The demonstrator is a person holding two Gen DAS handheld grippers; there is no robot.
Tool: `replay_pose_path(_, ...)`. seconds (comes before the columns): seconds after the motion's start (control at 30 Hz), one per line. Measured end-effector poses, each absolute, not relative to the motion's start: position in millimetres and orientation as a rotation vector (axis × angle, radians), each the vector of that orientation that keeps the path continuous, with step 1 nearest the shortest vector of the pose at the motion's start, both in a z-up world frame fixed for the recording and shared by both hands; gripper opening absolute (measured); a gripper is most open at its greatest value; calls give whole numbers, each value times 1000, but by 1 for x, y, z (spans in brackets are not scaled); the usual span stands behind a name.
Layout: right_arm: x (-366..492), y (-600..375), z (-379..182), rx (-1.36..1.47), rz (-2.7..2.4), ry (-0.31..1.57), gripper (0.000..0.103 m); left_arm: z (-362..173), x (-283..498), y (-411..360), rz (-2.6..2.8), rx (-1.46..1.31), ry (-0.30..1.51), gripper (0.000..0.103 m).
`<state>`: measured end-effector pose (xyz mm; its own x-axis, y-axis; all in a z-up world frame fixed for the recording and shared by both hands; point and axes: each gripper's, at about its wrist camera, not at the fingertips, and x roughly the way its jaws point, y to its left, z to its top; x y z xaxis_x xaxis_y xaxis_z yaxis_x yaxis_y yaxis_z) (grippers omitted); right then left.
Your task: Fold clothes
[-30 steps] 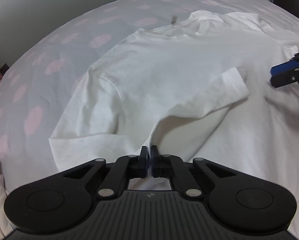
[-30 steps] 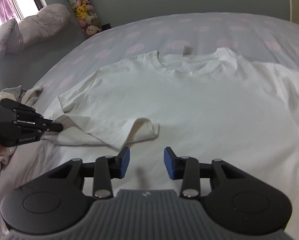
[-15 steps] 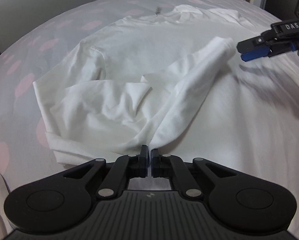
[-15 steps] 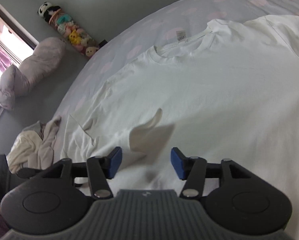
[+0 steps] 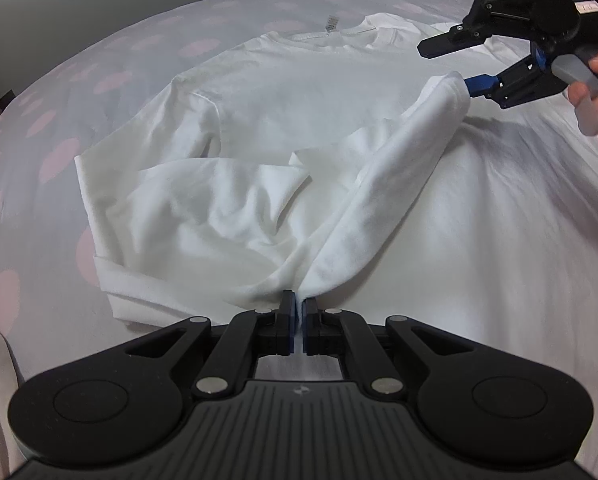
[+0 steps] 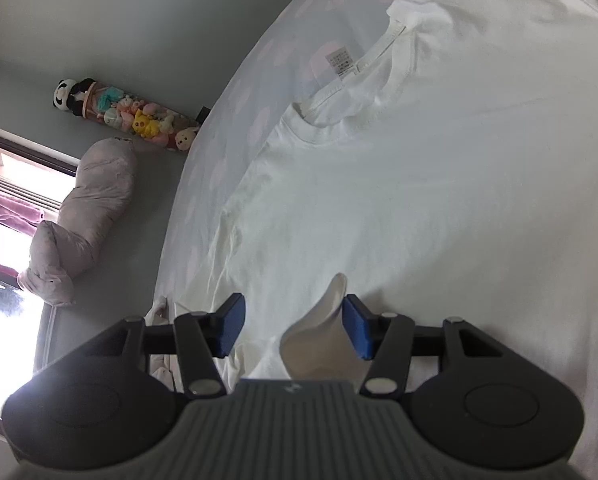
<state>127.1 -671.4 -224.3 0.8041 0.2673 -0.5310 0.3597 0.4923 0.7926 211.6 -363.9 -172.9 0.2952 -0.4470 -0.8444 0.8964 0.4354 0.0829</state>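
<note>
Since a second ago, the white cotton T-shirt (image 5: 319,92) on the pale pink-spotted bedsheet (image 5: 111,80) has bunched at its near left side — the sleeve cuff (image 6: 331,312) now rises between the right gripper's (image 6: 293,322) spread jaws. Nearer, the left gripper (image 5: 298,312) stays clenched on gathered fabric.

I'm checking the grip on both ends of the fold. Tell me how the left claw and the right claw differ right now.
The left claw is shut on the white T-shirt, pinching a bunched edge; the right claw is open, with the lifted sleeve tip between its fingers, not yet pinched. The left claw sits low by the bed; the right claw reaches in from higher up. Both have black frames with blue pads.
</note>
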Motion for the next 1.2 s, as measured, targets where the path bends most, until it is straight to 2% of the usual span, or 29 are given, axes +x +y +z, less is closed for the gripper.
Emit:
replay_pose_path(0.03, 129, -671, -223, 1072, -64, 682, 56, -173, 212, -364, -973, 627, 855, 1)
replay_pose_path(0.13, 131, -668, -226, 1050, -68, 750, 37, -173, 213, -365, -962, 609, 865, 1)
replay_pose_path(0.2, 131, -665, -225, 1045, -68, 764, 29, -172, 214, -366, -960, 609, 869, 1)
replay_pose_path(0.27, 130, -664, -222, 1034, -70, 765, 7, -171, 214, -368, -958, 615, 871, 1)
replay_pose_path(0.3, 130, -663, -220, 1028, -71, 765, 5, -169, 213, -369, -956, 618, 871, 1)
replay_pose_path(0.37, 128, -659, -207, 976, -63, 758, 4, -165, 214, -368, -944, 609, 859, 4)
replay_pose_path(0.47, 129, -649, -174, 879, -44, 727, 4, -152, 216, -357, -927, 541, 835, 18)
replay_pose_path(0.5, 130, -647, -162, 855, -32, 712, 4, -148, 216, -353, -923, 516, 827, 19)
replay_pose_path(0.9, 198, -576, 63, 471, 166, 466, 4, -146, 221, -341, -947, 410, 808, 19)
replay_pose_path(1.03, 210, -558, 101, 383, 160, 438, 4, -151, 237, -352, -903, 353, 750, 19)
replay_pose_path(1.2, 216, -557, 118, 341, 132, 434, 4, -159, 267, -368, -856, 223, 739, 19)
